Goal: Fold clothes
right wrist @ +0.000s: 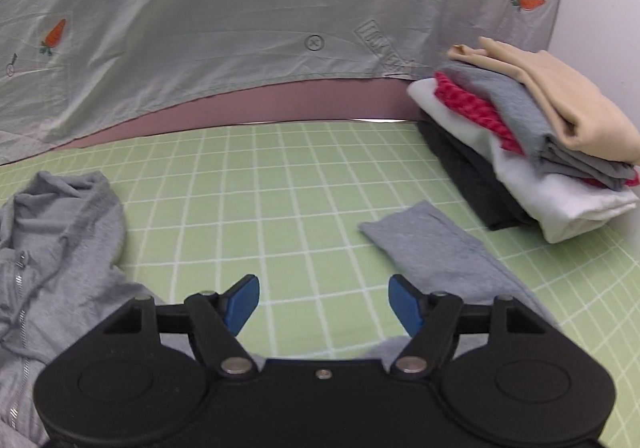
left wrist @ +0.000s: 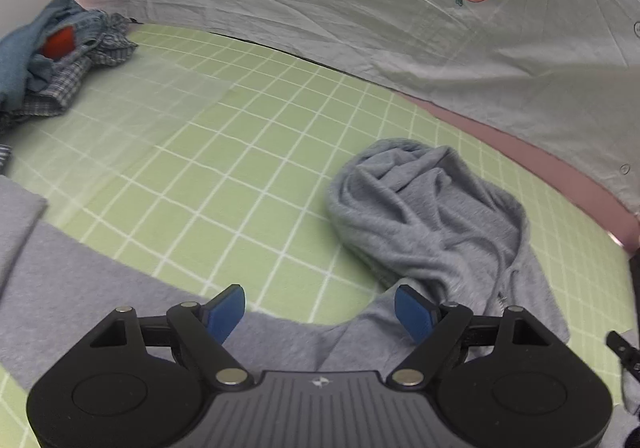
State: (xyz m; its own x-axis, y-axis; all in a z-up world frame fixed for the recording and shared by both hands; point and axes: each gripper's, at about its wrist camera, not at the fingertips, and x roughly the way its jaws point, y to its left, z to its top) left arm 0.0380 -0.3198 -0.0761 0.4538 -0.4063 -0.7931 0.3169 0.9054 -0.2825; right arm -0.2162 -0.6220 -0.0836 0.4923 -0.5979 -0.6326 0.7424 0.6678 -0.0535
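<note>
The hoodie [left wrist: 432, 216] lies ahead-right of the left gripper [left wrist: 320, 312], nearer it; right gripper [right wrist: 324, 304] too has released jaws, empty.

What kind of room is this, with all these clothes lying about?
Probably a bedroom, or a setup made to look like one. The clothes lie on a green checked sheet like a bed's, a carrot-print cloth hangs behind, and a stack of folded clothes sits opposite an unfolded heap.

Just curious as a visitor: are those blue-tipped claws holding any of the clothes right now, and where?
Nothing is held. The left hand-held gripper and right hand-held gripper are both open above the grey hoodie.
</note>
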